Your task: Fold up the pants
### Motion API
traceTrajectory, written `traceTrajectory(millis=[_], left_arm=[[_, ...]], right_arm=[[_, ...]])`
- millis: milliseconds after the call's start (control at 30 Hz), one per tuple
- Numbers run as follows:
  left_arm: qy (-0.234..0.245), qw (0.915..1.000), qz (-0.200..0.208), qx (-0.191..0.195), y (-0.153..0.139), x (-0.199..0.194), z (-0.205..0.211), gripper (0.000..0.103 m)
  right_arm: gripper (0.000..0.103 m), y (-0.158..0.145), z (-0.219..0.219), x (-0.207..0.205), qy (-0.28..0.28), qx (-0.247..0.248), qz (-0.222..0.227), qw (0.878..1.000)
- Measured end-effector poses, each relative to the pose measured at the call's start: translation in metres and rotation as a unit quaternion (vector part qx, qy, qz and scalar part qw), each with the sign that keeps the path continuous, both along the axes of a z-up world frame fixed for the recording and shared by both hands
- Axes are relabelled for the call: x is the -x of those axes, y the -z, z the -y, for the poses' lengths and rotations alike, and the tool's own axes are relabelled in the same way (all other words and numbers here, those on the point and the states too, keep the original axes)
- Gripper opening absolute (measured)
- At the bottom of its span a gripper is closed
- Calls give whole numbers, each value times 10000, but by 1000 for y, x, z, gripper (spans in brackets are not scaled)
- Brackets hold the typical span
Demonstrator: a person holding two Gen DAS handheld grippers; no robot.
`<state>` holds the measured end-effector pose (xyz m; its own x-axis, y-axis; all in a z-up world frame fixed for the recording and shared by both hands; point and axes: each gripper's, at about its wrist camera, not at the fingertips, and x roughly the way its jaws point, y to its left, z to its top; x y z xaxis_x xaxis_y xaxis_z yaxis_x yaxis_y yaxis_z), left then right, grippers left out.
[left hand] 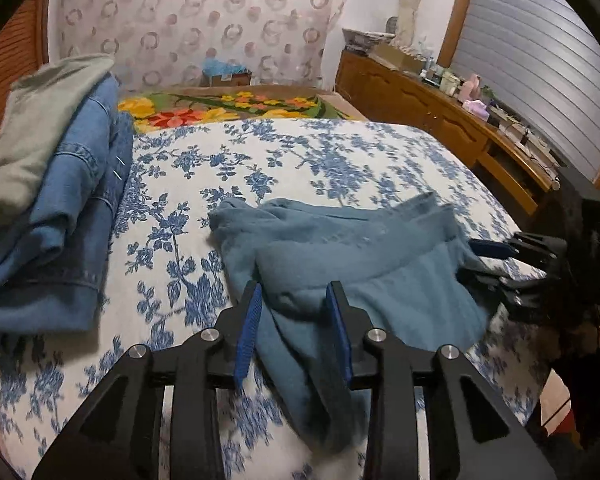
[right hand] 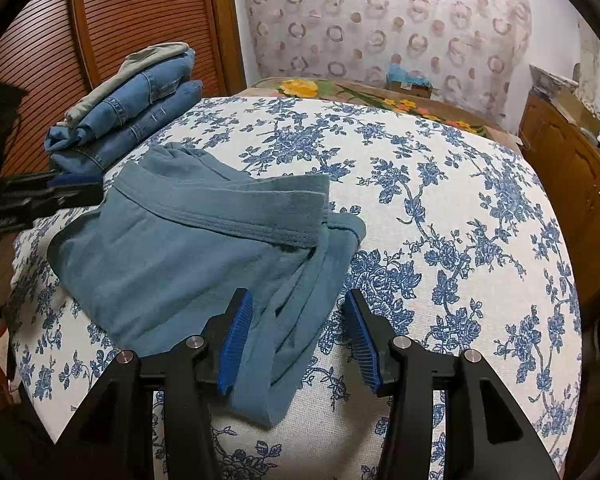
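Teal-blue pants [left hand: 340, 252] lie bunched and partly folded on the blue-flowered bed cover [left hand: 300, 160]. My left gripper [left hand: 294, 300] is open, its blue pads on either side of a raised fold at the pants' near edge. My right gripper [right hand: 298, 308] is open over a strip of the pants [right hand: 180, 256] that hangs toward the bed's front edge. The waistband lies across the top of the pile. Each gripper shows at the edge of the other view: the right one [left hand: 512, 264] and the left one [right hand: 40, 196].
A stack of folded jeans with a grey-green garment on top [left hand: 48, 200] sits at the bed's far left [right hand: 132, 104]. A wooden sideboard [left hand: 440, 120] with clutter runs along the right. A flowered blanket [left hand: 228, 108] lies at the far end of the bed.
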<state>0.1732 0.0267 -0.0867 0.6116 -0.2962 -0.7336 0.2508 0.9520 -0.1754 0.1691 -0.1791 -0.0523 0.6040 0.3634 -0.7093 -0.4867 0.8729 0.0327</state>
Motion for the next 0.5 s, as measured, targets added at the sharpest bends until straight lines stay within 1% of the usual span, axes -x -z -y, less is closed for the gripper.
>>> traceTrajectory(millis=[100, 233, 267, 300, 333, 367, 500], left_arm=[[23, 9999, -111, -9, 7, -11, 1, 34], [106, 9999, -89, 13, 8, -17, 4, 34], [135, 9999, -61, 4, 7, -18, 5, 33], [168, 9998, -38, -38, 7, -18, 7, 28], [195, 9997, -29, -107, 6, -19, 8, 19], [229, 9996, 23, -146, 3, -19, 10, 15], [221, 9992, 323, 64, -15, -17, 8, 13]], right_arm=[[50, -2, 4, -2, 23, -63, -27, 10000], [50, -8, 12, -4, 50, -272, -31, 9996], [50, -11, 14, -6, 43, -332, -27, 9994], [50, -14, 16, -7, 42, -356, 1, 9994], [50, -17, 17, -9, 47, -349, 27, 9994], [50, -19, 18, -11, 51, -349, 45, 9994], [50, -26, 18, -20, 26, -395, 64, 9992]])
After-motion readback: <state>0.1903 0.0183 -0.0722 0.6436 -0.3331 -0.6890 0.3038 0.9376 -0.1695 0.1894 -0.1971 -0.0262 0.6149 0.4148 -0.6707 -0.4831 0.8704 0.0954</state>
